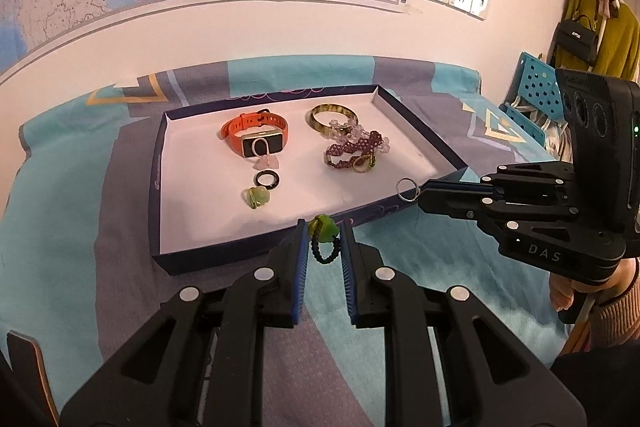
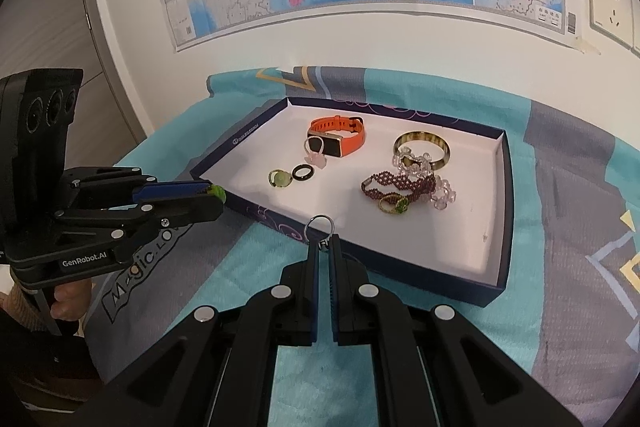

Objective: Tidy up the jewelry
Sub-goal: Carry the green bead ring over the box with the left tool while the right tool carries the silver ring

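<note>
With the left gripper (image 1: 324, 233) pinching a green-stone ring (image 1: 323, 227) at lower centre and the right gripper (image 2: 323, 242) pressed onto a silver ring (image 2: 320, 223), each should clear the box (image 1: 160, 163) wall before setting down beside the other rings.

Green-stone ring (image 1: 322, 230) and silver ring (image 2: 320, 225) are hanging above the jewelry-filled box (image 1: 158, 195)'s near rim.

Each tool is matte black with blue ribbed pads and round silver rivets; the right tool (image 1: 416, 197) bears "DAS", the left tool (image 2: 216, 193) "GenRobot.AI"; a ribbed pinkish knit sleeve (image 1: 616, 311) shows behind.
</note>
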